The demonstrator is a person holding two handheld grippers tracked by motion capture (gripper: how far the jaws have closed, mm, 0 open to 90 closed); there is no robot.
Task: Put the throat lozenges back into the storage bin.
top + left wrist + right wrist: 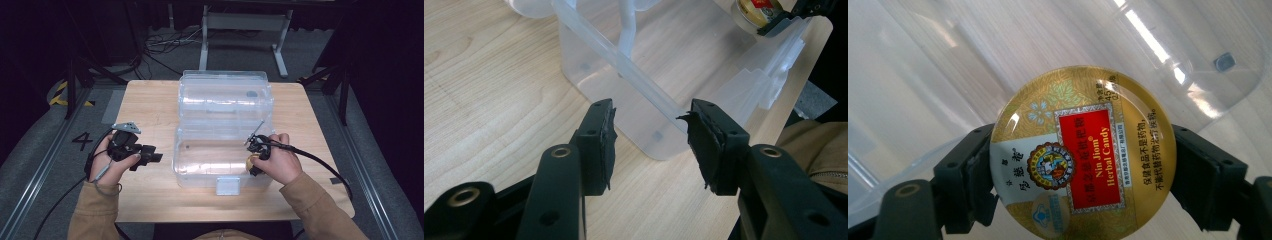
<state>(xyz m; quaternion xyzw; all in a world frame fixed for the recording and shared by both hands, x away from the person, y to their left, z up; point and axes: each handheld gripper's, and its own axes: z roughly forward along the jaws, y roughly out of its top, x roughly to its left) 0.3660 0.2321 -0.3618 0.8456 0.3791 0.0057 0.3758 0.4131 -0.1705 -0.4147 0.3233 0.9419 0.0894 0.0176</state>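
A clear plastic box (181,150) stands open in the middle of the wooden table (150,105), its lid (225,95) folded back to the far side. My right gripper (253,161) is shut on a round gold candy tin (1083,165) with a red label, one jaw on each side of its rim. The tin (250,162) hangs at the box's near right corner. My left gripper (158,157) waits left of the box, jaws wide apart and empty. In the left gripper view, the left gripper (652,112) points at the box's end wall (664,75), with the tin (756,10) at the far end.
A white latch (228,186) sits on the box's front wall. Bare tabletop lies to the left of and in front of the box. Beyond the table there are a white desk frame (245,22), floor cables (165,42) and dark stands.
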